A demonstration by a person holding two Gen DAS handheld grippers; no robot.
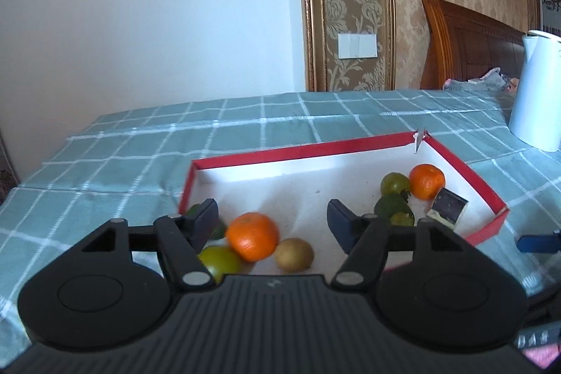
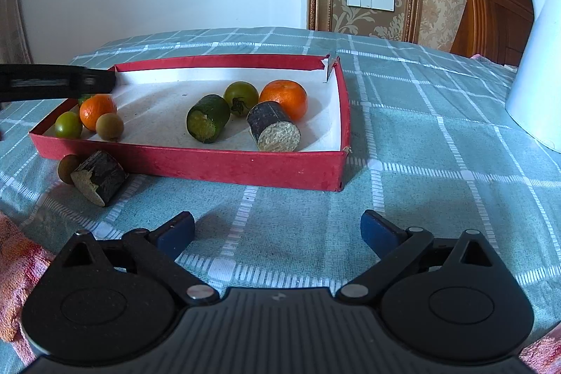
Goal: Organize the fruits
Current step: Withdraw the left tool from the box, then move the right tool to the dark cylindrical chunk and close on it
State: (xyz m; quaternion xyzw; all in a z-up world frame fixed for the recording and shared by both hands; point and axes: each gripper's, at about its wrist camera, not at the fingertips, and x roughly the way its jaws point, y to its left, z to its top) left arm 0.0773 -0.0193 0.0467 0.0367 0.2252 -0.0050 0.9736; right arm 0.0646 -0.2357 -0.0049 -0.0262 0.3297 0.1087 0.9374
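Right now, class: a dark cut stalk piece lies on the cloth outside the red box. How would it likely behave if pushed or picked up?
The stalk piece looks like a short cylinder lying on its side, so a push may roll it. Its fibrous cut end suggests it is stiff, not squashy. Its smooth rind might slip between pads.

At the bottom of the frame the right hand-held gripper (image 2: 277,230) stood wide apart with nothing between its blue pads, over the green checked cloth of the counter (image 2: 403,146). Above it, at centre, lay a shallow red cardboard box with a white floor (image 2: 224,165). At its left end an orange mandarin (image 2: 97,111), a green tomato (image 2: 67,125) and a brown kiwi (image 2: 109,126) clustered together. Toward its right sat a green cut cylinder (image 2: 207,117), a dark cut cylinder (image 2: 271,125), another green tomato (image 2: 241,97) and a second mandarin (image 2: 284,97). Outside the box's lower left corner lay a dark stub (image 2: 101,177).
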